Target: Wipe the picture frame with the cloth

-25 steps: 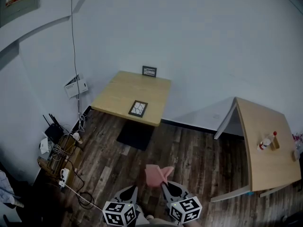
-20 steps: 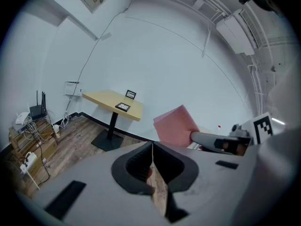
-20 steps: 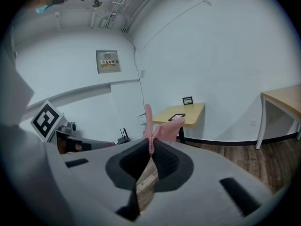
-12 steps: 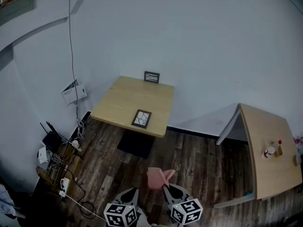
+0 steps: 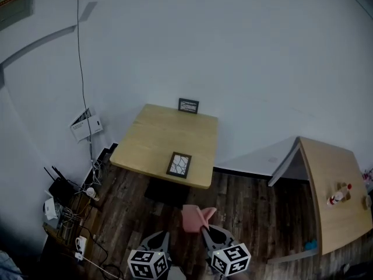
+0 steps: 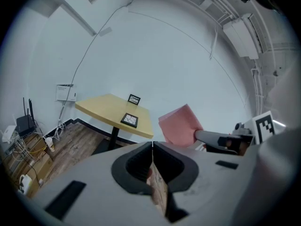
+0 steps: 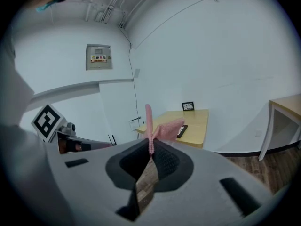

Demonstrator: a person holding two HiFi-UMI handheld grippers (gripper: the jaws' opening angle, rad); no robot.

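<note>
Light wooden square table (image 5: 157, 139) carried a black rectangular picture frame (image 5: 179, 164) lying flat near its front edge. Right gripper (image 5: 203, 228) pinched a pink cloth (image 5: 195, 217) well short of the table; left gripper (image 5: 166, 234) was clenched, empty.

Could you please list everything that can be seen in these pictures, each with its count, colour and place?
left table: 1, light wood, against the white wall
right table: 1, light wood, at the right
flat picture frame: 1, black, near the left table's front edge
upright picture frame: 1, black, at the left table's back edge
bottle: 1, white with red cap, on the right table
router: 1, black, among cables on the floor at the left
cloth: 1, pink, in the right gripper
left gripper: 1, grey, fingers shut, empty
right gripper: 1, grey, fingers shut on the cloth
</note>
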